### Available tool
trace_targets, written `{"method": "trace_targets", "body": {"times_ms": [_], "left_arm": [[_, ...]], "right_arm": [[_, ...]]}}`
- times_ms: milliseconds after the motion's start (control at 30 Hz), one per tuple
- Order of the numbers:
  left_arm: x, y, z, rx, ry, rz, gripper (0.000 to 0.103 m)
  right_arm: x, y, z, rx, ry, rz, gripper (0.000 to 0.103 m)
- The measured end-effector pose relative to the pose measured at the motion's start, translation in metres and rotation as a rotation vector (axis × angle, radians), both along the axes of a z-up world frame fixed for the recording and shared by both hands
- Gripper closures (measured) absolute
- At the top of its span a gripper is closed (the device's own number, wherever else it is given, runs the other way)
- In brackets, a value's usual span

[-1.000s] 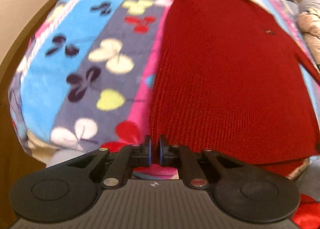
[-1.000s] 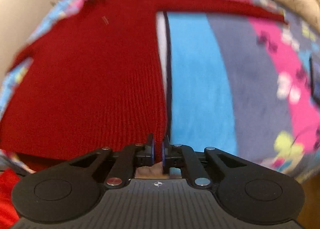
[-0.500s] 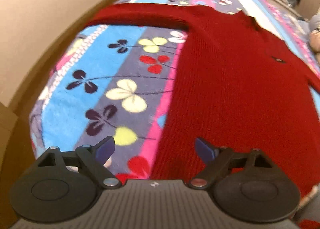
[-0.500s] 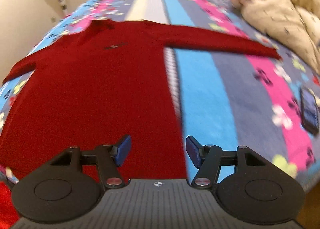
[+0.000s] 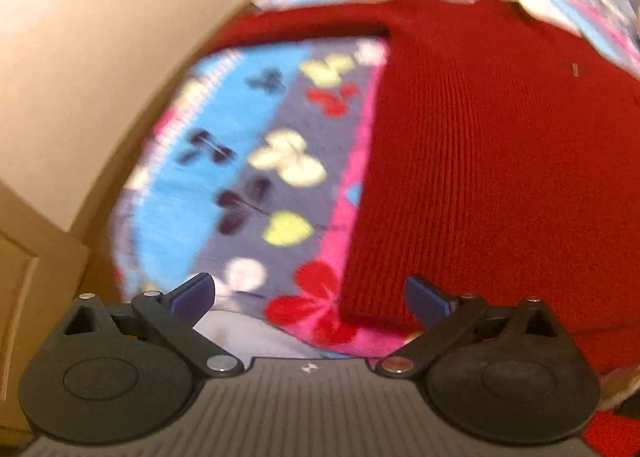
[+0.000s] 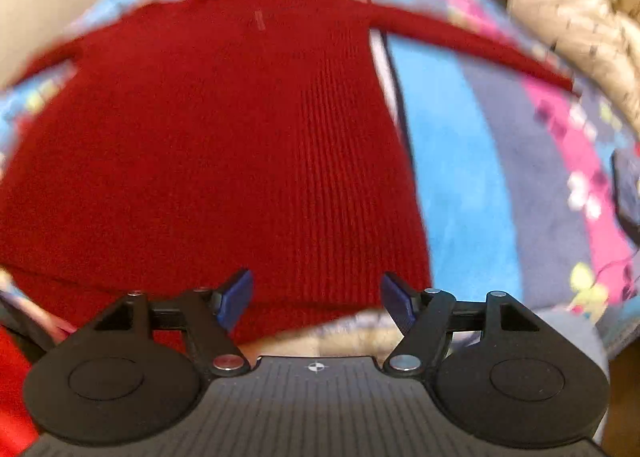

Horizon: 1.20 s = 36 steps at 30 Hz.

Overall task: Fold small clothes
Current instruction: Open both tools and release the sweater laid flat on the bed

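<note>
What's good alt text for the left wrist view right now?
A red knit sweater lies flat on a striped butterfly-print blanket, filling the right of the blurred frame, one sleeve stretched across the top. In the foreground the left gripper is open, nothing between its blue-padded fingers. A beige wall stands at left.

Black claw (image 5: pixel 311 299) bodies, blue pads (image 6: pixel 236 293), silver pivot screws, ribbed grey housing

1. We are seeing a deep red ribbed-knit sweater (image 5: pixel 492 177).
2. We are looking at a blanket (image 5: pixel 224 161) striped blue, grey and pink, patterned with yellow, red, white and dark butterflies.
3. We are noting blue pads (image 6: pixel 236 293) on black gripper bodies.
4. We are seeing a cream quilt (image 6: pixel 568 5) flecked with dark marks.
</note>
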<state>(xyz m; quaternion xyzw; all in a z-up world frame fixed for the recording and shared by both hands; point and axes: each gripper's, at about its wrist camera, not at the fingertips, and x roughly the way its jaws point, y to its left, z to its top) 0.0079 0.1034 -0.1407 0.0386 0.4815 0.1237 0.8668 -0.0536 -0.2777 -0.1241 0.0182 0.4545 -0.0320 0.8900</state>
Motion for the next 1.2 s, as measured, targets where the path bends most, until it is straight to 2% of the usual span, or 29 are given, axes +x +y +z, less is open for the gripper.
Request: {"method": "trace_targets", "body": {"times_ms": [100,167,300,433,600,700,1200], "left_arm": [[-0.022,-0.005,0.040,-0.108,-0.069,0.026,0.001],[-0.033,-0.017,0.062,-0.155,-0.098,0.018,0.001],[-0.046,-0.046,0.084,-0.128,-0.141,-0.014,0.001],[-0.056,-0.066,0.086,-0.129,-0.151,-0.051,0.001],[-0.063,-0.083,0.084,-0.068,-0.154,-0.108,0.001],[-0.064,-0.085,0.084,-0.064,-0.153,-0.112,0.001],[-0.036,-0.085,0.074,-0.069,-0.087,-0.088,0.001]], "right_arm": [[-0.023,0.010,0.048,0.007,-0.162,0.033,0.025],[-0.036,0.018,0.069,0.002,-0.247,0.061,0.019],[-0.057,0.031,0.080,-0.026,-0.325,0.080,0.019],[-0.071,0.029,0.067,-0.045,-0.332,0.107,0.019],[-0.064,0.026,0.067,-0.034,-0.320,0.093,0.019],[-0.077,0.036,0.077,-0.031,-0.320,0.089,0.019],[-0.065,0.037,0.066,-0.013,-0.262,0.063,0.019]]}}
